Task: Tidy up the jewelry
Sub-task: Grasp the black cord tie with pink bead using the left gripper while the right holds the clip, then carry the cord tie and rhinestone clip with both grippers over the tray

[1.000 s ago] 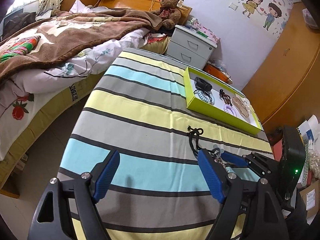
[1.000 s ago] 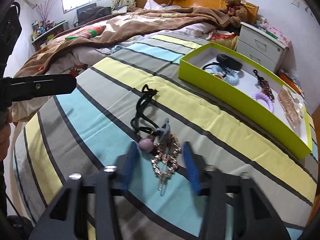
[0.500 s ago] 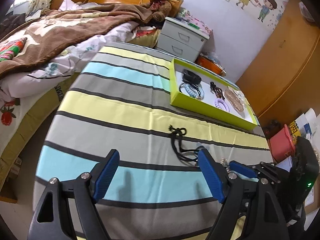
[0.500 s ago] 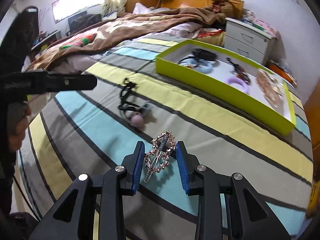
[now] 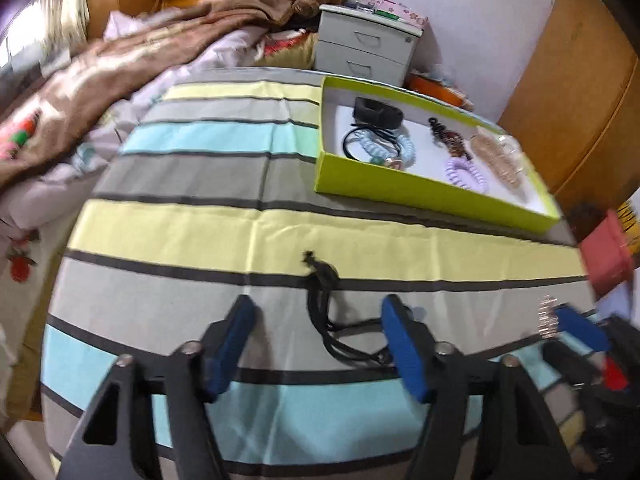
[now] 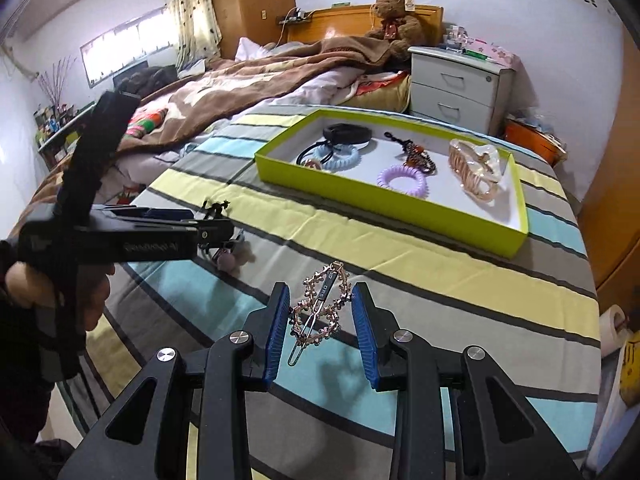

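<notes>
Jewelry tray (image 6: 400,216), lime green, sits at the far side of the striped surface (image 6: 460,280) (hair ties and clips already inside). Right gripper (image 6: 320,320) has its fingers clamped on a rhinestone hair clip (image 6: 320,308), lifted off the cloth; left gripper (image 5: 316,344), fingers wide apart, hovers over a black cord (image 5: 324,320).

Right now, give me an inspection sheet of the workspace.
Surface: striped cloth, creased.
Job's things: green tray holds lilac coil tie, blue coil tie, clear claw clip; black cord necklace lies on the cloth.
Clutter: nothing seen.
Grippers: right hand-held gripper shut on gold hair clip, lifted; left hand-held gripper open over the necklace.
Cables: nothing seen.
Surroundings: bed, teddy bear, nightstand.
</notes>
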The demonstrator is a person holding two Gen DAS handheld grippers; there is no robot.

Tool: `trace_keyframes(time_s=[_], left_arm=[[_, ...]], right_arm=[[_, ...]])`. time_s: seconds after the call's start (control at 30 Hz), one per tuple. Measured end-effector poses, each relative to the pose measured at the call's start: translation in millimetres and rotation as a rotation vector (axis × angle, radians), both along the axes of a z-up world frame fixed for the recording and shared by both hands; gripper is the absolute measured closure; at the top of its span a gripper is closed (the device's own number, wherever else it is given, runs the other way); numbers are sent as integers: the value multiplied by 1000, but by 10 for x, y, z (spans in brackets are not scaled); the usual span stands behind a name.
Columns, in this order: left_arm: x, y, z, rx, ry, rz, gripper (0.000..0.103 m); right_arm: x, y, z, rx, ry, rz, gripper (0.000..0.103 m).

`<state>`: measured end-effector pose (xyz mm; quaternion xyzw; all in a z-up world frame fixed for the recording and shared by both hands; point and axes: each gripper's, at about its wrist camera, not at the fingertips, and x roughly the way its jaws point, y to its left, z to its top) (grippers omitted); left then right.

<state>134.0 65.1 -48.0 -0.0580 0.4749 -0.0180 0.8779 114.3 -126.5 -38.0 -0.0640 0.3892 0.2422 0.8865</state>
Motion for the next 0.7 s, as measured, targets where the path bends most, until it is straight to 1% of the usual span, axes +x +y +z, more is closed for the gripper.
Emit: trace_keyframes(time_s=[0.03,0.07,0.1,0.17,0.2,0.23,0.3,0.33,0.47,0.7], left_arm=[[5,-25,3,13,2,-6,51],[7,-43,3,17,2,-12,56],[9,-56,3,29,1,-10,59],[10,-85,2,72,-3,-8,74],[11,-98,1,88,-6,-5,79],[13,-95,3,95,-8,1,88],[21,-78,12,85,-9,0,96],[23,-70,17,78,-10,2,97],[11,-115,92,90,-33,-15,97],[-28,-196,362,48,-95,-60,97]], right_arm=[[8,-11,7,5,-2,-2,70],[13,-28,12,9,-3,-2,70],[17,-42,17,12,-4,-3,70],[26,-64,27,18,-8,-5,70],[32,-74,30,20,-8,-6,70],[39,-89,33,23,-9,-8,70],[44,-114,39,27,-10,-11,70],[51,-127,41,27,-11,-14,70],[73,-180,62,33,-15,-27,70],[108,-258,205,49,-48,-45,70]])
